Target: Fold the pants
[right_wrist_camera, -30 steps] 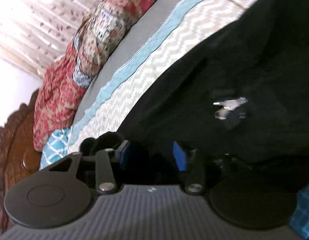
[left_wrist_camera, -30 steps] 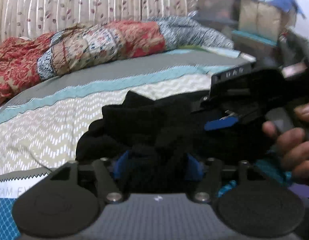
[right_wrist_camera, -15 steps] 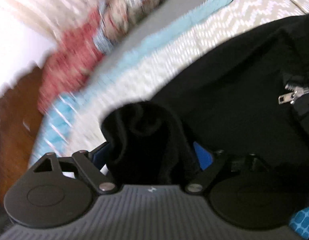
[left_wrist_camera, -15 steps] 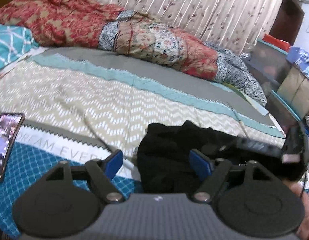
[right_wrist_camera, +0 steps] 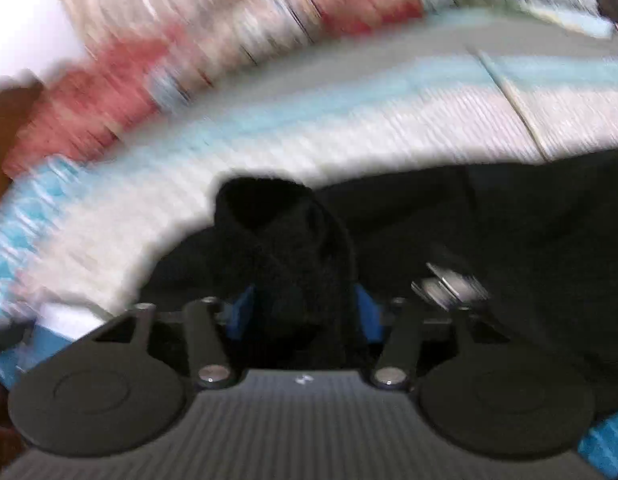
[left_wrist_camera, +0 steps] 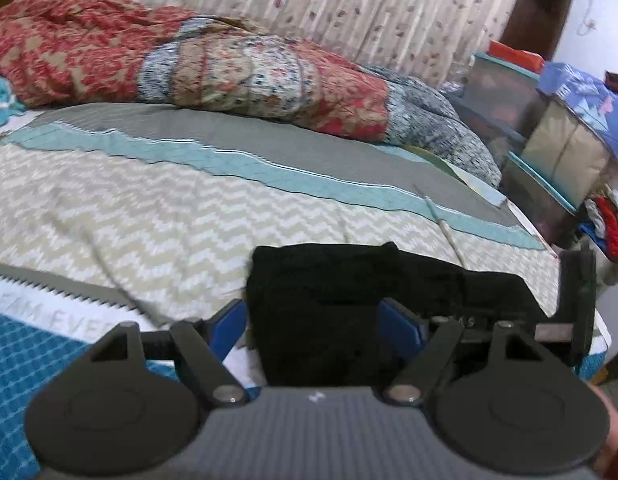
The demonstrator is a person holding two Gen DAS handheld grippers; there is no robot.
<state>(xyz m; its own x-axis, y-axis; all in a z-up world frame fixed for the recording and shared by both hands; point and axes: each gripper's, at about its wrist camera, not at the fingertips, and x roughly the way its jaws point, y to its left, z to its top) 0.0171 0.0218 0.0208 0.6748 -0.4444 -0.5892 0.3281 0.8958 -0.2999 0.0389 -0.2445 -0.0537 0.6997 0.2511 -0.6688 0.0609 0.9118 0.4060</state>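
Observation:
The black pants (left_wrist_camera: 349, 280) lie folded on the bedspread (left_wrist_camera: 149, 220) near the bed's right edge. My left gripper (left_wrist_camera: 315, 322) hovers over their near end, jaws wide. Dark cloth shows between the blue pads (left_wrist_camera: 229, 320), and I see no squeeze on it. In the blurred right wrist view, a bunched roll of the pants (right_wrist_camera: 285, 248) stands up between my right gripper's (right_wrist_camera: 305, 316) pads. Its jaws are closing, and the cloth touches both pads. A metal zipper pull (right_wrist_camera: 449, 284) lies on the pants just to the right.
A rolled floral quilt (left_wrist_camera: 249, 72) runs along the far side of the bed under a curtain. Storage boxes (left_wrist_camera: 509, 92) and piled cloth stand past the bed's right edge. The black frame of the right-hand tool (left_wrist_camera: 577, 292) and a hand (left_wrist_camera: 617, 440) sit at the right.
The left gripper let go of the black cloth, pulled back and rolled level. The right view rolled too; its jaws spread, then narrowed around a raised bunch of the pants.

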